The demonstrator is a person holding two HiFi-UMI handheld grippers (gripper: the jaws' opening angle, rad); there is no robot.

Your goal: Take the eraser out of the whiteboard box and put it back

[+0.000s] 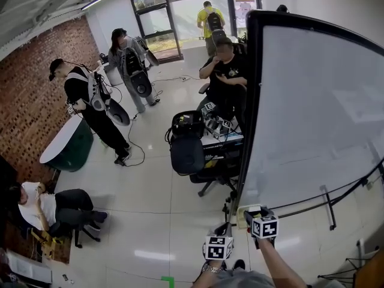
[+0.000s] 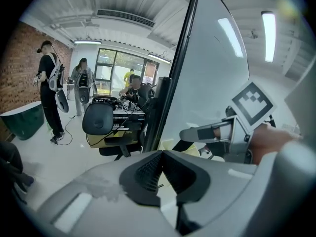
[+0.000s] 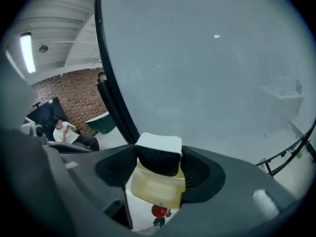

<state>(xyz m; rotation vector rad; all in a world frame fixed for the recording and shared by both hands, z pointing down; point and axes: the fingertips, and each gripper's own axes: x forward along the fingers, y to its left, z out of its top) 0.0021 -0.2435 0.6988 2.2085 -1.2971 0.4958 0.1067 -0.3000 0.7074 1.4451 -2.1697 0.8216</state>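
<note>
My right gripper (image 3: 158,163) is shut on the eraser (image 3: 159,144), a block with a white top and black felt, pinched between both pads. It hangs just above the pale yellow whiteboard box (image 3: 155,190), which is fixed at the lower left corner of the whiteboard (image 3: 212,68). In the head view the right gripper (image 1: 250,216) reaches to the box (image 1: 247,210) by the board's black frame. My left gripper (image 2: 161,155) is shut and holds nothing, to the left of the right gripper (image 2: 197,132).
A red round thing (image 3: 158,211) sits below the box. The whiteboard's black frame post (image 1: 246,119) rises just left of the box. A black office chair (image 1: 187,152) and a cluttered desk (image 1: 219,134) stand behind it. Several people (image 1: 90,101) are across the tiled floor.
</note>
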